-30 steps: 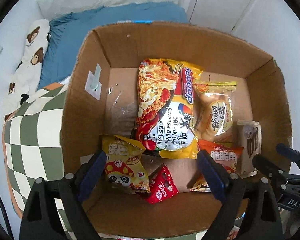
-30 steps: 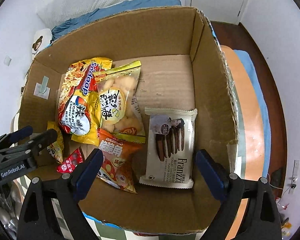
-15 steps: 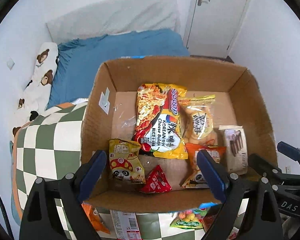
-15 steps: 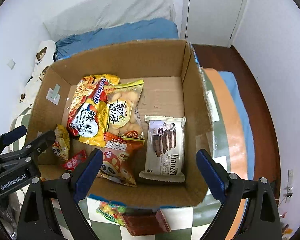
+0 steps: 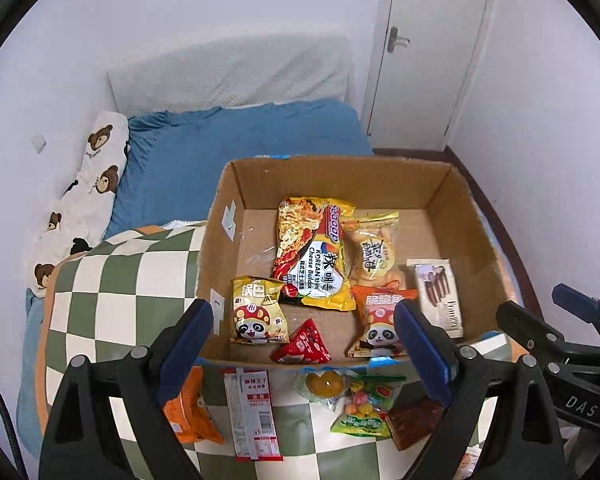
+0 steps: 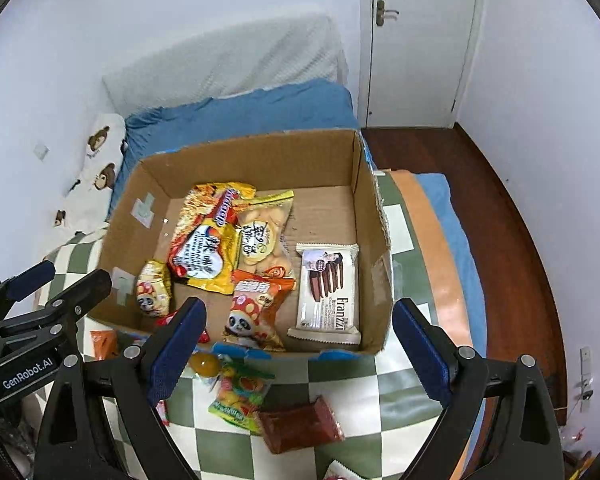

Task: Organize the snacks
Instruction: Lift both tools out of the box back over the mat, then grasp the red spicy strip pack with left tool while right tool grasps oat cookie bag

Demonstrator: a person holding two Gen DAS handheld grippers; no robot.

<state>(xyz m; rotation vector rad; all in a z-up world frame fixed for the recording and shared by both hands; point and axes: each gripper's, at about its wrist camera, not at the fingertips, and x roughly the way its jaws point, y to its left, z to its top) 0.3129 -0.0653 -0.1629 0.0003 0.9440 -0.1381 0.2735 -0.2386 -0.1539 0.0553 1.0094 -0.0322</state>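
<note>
An open cardboard box sits on a green-and-cream checked cloth spread over the bed, with the blue sheet and a bear-print pillow beyond it.

Inside the box, a big yellow-and-red noodle packet lies near the middle. Just to its right is a clear bag of pale puffs, and further right a white Franzzi wafer pack lies flat near the box's right wall. Along the near wall sit a yellow panda bag, a small red triangular packet and an orange panda bag; the orange one overlaps the lower edge of the puff bag.

More snacks lie outside on the cloth, just in front of the box: an orange packet to the left, a long red-and-white strip pack, a yellow jelly cup touching the box's front edge, a green bag of coloured candies and a dark brown-red bar beside it.

Both tools hover above the near side of the box. The left gripper has its blue-padded fingers wide apart, holding nothing. The right gripper is the same: fingers spread, with nothing between them. Each tool shows at the edge of the other's view, side by side.
</note>
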